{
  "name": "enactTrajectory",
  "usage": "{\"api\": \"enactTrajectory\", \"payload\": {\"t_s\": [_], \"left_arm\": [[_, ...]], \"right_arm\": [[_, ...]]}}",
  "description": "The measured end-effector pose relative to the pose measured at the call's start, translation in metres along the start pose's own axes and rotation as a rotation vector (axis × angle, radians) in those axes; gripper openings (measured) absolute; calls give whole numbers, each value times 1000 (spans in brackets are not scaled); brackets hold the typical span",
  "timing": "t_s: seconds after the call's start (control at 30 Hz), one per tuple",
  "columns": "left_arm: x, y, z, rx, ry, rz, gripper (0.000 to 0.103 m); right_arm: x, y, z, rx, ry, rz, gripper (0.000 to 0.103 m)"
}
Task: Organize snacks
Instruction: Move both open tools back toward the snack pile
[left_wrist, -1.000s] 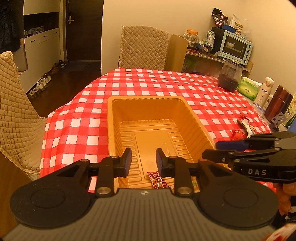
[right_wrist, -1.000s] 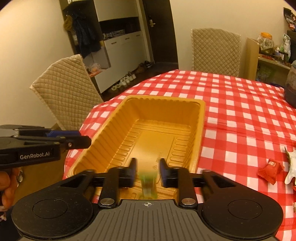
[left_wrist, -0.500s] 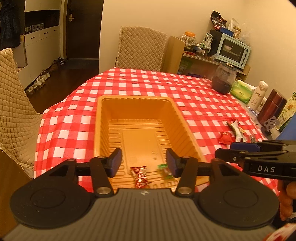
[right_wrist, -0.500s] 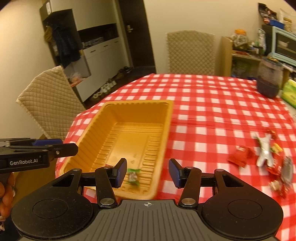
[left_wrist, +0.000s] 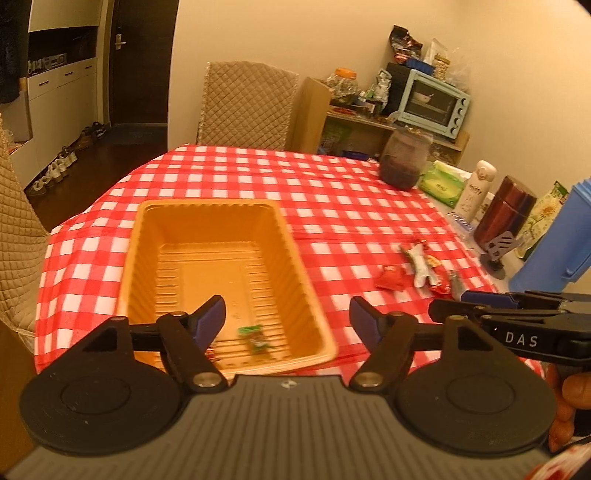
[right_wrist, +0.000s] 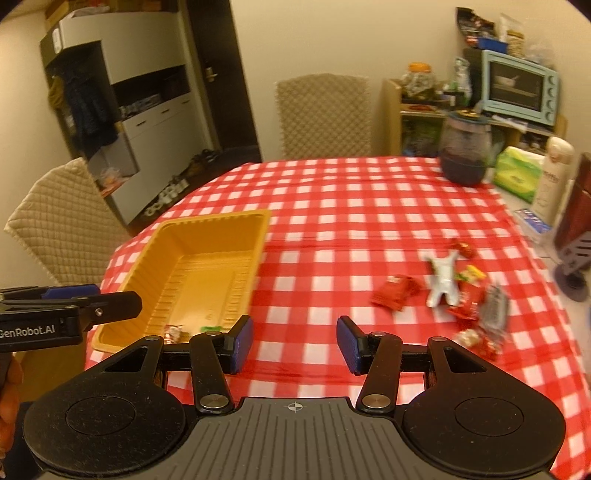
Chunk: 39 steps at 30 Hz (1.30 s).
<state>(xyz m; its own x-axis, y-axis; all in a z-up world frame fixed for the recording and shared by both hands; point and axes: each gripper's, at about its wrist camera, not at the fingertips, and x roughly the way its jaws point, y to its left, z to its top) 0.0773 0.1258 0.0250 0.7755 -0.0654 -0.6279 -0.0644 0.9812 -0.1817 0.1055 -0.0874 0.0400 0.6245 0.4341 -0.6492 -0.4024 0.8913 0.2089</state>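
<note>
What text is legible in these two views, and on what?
"DAS": side of the right claw, seen in the left wrist view.
"GenRobot.AI", first letter cut off: side of the left claw, seen in the right wrist view.
White bottle: has lettering, too small to read.
Green tissue pack and snack wrappers: print blurred, unreadable.

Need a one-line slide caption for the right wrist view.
Right gripper open over the checked cloth, tray at left, loose snacks at right.

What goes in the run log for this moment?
left tongs: open, just opened, empty | right tongs: open, empty | tray: two sweets inside | snack pile: on tablecloth, waiting
</note>
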Motion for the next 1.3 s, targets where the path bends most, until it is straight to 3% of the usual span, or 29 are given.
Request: {"api": "enactTrajectory", "payload": {"t_s": [0.2, 0.33, 0.93, 1.07, 1.3], "left_arm": [[3, -29, -1, 17, 3, -30, 75], [7, -46, -2, 18, -2, -52, 83], [50, -112, -10, 113, 25, -97, 85], [70, -125, -14, 133, 32, -115, 86], [115, -140, -19, 164, 62, -127, 87]], "right_arm": [[-21, -22, -3, 13, -23, -57, 50], [-31, -39, -4, 33, -32, -92, 50], [-57, -132, -20, 142, -76, -214, 50], [-51, -157, -30, 137, -58, -236, 50], [-14, -182, -48, 105, -20, -186, 50]]}}
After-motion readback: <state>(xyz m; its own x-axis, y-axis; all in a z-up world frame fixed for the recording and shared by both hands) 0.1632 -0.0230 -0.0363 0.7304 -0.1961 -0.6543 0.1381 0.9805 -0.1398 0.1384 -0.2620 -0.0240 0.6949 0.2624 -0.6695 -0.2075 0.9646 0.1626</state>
